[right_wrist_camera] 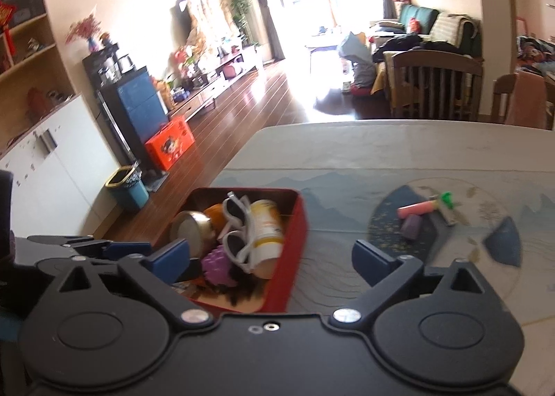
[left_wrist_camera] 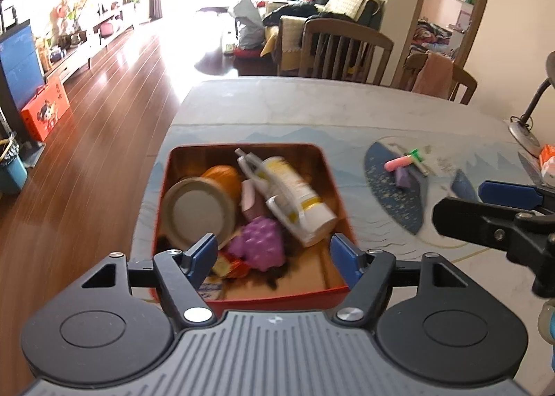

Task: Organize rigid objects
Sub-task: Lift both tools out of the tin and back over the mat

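Observation:
A red tin box [left_wrist_camera: 277, 299] [right_wrist_camera: 297, 250] stands at the table's left edge. It holds a round tin [left_wrist_camera: 197, 212] [right_wrist_camera: 189, 229], white sunglasses [left_wrist_camera: 263, 181] [right_wrist_camera: 236, 240], a white and yellow bottle [left_wrist_camera: 298, 195] [right_wrist_camera: 265, 229], a purple knobbly toy [left_wrist_camera: 260, 243] [right_wrist_camera: 216, 266] and an orange thing [left_wrist_camera: 222, 177]. My left gripper [left_wrist_camera: 274, 252] hangs open over the box's near end, gripping nothing. My right gripper [right_wrist_camera: 270, 259] is wide open and empty above the box's right wall. To the right on the table lie a pink marker [left_wrist_camera: 399, 163] [right_wrist_camera: 414, 209], a green-tipped piece [left_wrist_camera: 414, 154] [right_wrist_camera: 447, 200] and a purple block [left_wrist_camera: 404, 177] [right_wrist_camera: 411, 225].
The grey patterned table [left_wrist_camera: 312, 108] ends just left of the box, with wooden floor below. A desk lamp base [left_wrist_camera: 523, 132] and an orange and white pack [left_wrist_camera: 548, 160] sit at the far right. Wooden chairs [left_wrist_camera: 343, 49] stand behind the table.

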`<state>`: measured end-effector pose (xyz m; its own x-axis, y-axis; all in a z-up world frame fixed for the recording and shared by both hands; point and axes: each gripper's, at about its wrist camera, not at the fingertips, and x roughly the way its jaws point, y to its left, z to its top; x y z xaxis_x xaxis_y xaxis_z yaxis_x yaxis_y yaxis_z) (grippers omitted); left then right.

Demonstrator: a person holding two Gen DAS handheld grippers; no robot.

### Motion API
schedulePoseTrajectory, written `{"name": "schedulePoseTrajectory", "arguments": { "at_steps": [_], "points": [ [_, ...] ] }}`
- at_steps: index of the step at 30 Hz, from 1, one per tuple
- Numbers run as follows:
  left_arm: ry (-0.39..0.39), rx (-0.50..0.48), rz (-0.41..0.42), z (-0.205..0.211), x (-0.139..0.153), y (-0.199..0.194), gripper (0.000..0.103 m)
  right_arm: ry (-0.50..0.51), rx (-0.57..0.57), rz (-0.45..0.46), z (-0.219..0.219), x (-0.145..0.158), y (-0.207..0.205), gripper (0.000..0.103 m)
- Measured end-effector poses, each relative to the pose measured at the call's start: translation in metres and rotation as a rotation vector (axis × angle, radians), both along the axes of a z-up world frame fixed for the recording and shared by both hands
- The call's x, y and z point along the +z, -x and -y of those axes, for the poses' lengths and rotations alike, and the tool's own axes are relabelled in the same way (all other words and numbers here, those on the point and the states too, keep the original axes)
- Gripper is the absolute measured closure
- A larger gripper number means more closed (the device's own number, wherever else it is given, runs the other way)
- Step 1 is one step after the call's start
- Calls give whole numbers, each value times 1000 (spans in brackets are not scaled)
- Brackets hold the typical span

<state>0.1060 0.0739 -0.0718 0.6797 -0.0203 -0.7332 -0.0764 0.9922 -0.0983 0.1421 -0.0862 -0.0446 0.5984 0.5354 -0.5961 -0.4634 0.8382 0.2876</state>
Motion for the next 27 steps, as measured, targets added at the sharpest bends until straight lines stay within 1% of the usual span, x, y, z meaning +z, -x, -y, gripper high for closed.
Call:
{"name": "schedulePoseTrajectory", "arguments": {
  "at_steps": [3, 7, 8, 15, 21, 27],
  "points": [
    [-4, -6, 27, 15, 5, -1, 31, -8, -40, 4, 20, 1, -1, 0],
    [23, -10, 44, 31, 10, -6, 25, 0, -74, 12, 45, -1, -6, 0],
    [25, -15, 49, 37, 11, -7, 23, 3, -79, 11, 51, -2, -8, 0],
    [23, -38, 70, 78, 12, -25, 20, 40, -96, 21, 96, -9, -28, 0],
    [7, -39, 54, 111, 2, -46, 20, 82, -78, 28, 126, -16, -54, 0],
    [-22, -31, 37, 143, -13, -70, 20, 137, -30, 35, 148, -24, -82, 0]
  ]
}}
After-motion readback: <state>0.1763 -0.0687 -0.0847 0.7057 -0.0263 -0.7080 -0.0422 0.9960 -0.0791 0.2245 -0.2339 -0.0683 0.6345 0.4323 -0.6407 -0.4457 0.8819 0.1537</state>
